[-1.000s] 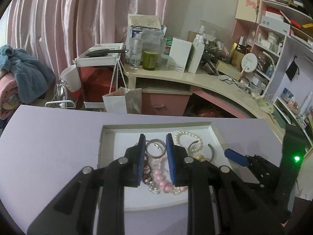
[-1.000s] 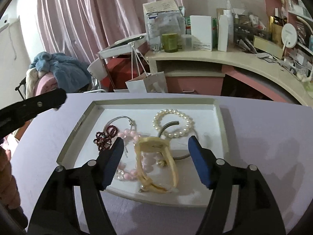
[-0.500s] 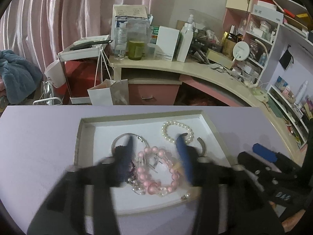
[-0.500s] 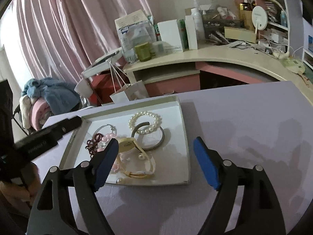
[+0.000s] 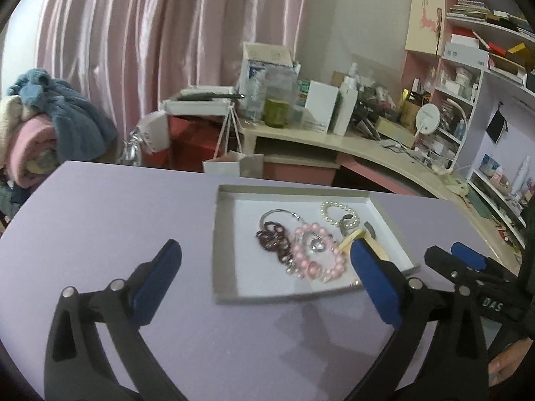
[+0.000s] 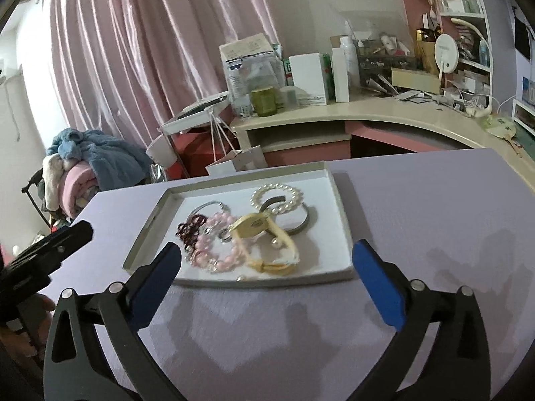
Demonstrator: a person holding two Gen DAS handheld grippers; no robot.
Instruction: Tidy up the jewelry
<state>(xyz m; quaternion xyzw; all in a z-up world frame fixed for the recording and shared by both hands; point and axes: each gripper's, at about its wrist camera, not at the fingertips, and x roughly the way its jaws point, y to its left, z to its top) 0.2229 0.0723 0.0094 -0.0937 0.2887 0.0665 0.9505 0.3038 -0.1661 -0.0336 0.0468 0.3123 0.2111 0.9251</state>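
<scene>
Left gripper (image 5: 267,279): jaws spread wide, holding nothing, low in the frame above the lilac tabletop (image 5: 110,214).
Right gripper (image 6: 269,279): jaws spread wide, empty, just short of the tray's near rim.
Tray: shallow white rectangular tray (image 6: 341,214), centre of frame.
Jewelry: pink bead bracelet (image 6: 217,250), dark red bead bracelet (image 6: 189,230), white pearl bracelet (image 6: 276,197), cream strap watch (image 6: 264,237) and grey metal bangle (image 6: 306,222), all clustered and overlapping inside the tray.
</scene>
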